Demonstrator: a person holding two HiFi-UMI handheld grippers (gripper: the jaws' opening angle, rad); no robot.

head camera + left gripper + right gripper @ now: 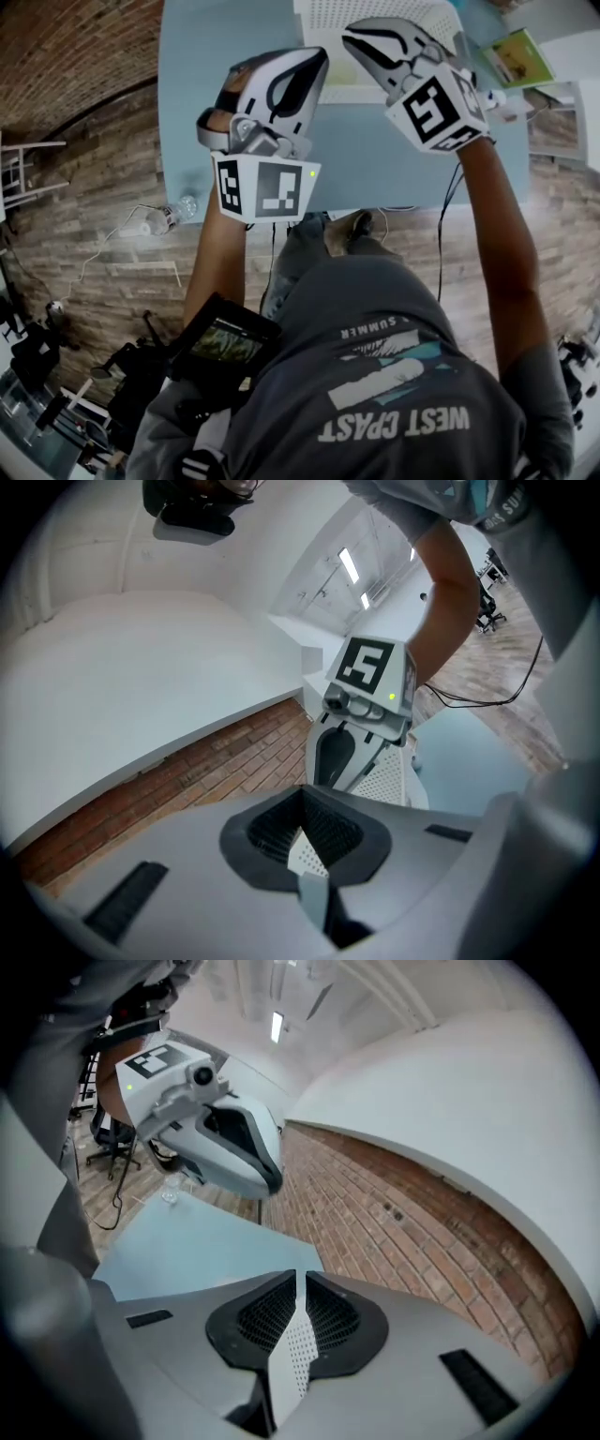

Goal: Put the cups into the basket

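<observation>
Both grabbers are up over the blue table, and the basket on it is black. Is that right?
Not quite. The head view shows the basket is white, not black. The left gripper and right gripper are indeed over the blue table.

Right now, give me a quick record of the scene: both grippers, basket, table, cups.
left gripper: jaws together, nothing between them, raised above the table
right gripper: jaws together, nothing between them, raised near the basket
basket: white, perforated, at the table's far side
table: light blue top
cups: none in view
</observation>
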